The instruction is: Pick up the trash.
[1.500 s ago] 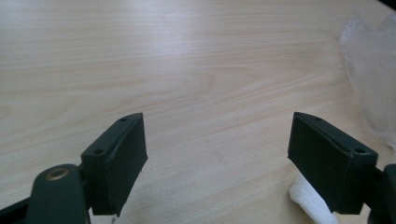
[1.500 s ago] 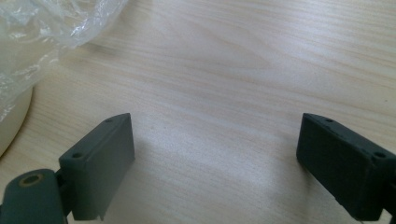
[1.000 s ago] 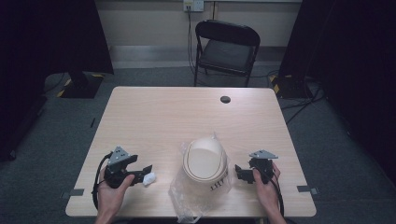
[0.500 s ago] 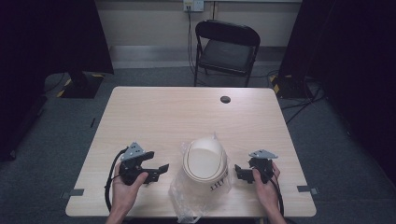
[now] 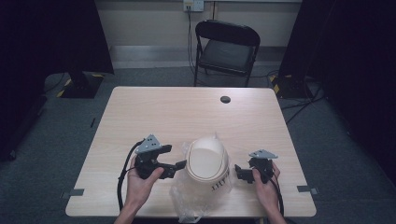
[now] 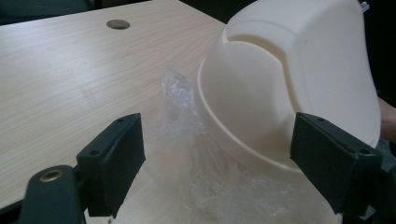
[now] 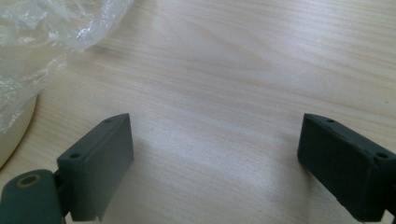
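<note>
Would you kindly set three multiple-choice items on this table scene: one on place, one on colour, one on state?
1. Where does the bin sit?
A. between the two hand-held grippers
B. at the table's far edge
C. on the chair

2. What colour is the bin?
A. blue
B. cream
C. red

3. How are the right hand-held gripper's jaws?
A. shut on the bag
B. open over bare table
C. shut on the bin

Answers:
1 A, the left hand-held gripper and the right one flank it.
2 B, its shell is cream.
3 B, wood grain of the table shows between its jaws, bag aside.
</note>
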